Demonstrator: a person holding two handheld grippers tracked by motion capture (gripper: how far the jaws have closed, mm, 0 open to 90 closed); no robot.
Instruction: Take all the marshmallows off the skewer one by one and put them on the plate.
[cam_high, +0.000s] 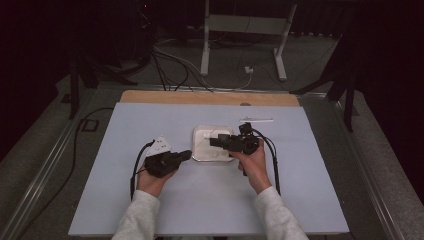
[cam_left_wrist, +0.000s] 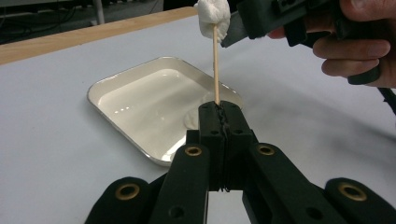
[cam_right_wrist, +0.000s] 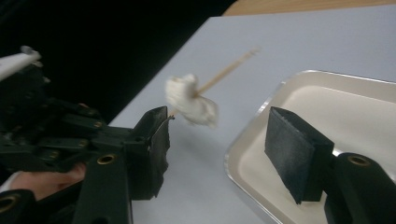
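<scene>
High view: the pale blue table cover (cam_high: 210, 200) lies broad and bare toward the person, with a strip of wooden table edge (cam_high: 210, 97) showing at its far side and dark floor all round. A white tray (cam_high: 202, 150) sits near the middle, well in from every edge, with a small white strip (cam_high: 256, 120) lying apart beyond it. The left gripper (cam_high: 184, 155) rests just left of the tray and the right gripper (cam_high: 214, 142) hangs over it. Left gripper view: its jaws are pressed together on the lower end of a wooden skewer (cam_left_wrist: 216, 70), which stands upright with a marshmallow (cam_left_wrist: 213, 17) on its top, just beside the right gripper's jaw tip. The tray (cam_left_wrist: 112, 84) behind has a low rim, and another white lump (cam_left_wrist: 196, 117) lies in its near corner. Right gripper view: the jaws stand apart, pressing on nothing, with the blurred marshmallow (cam_right_wrist: 190, 101) just ahead of the gap, close to the left-hand pad (cam_right_wrist: 156, 149) and above the cover beside the tray's rim (cam_right_wrist: 243, 144).
</scene>
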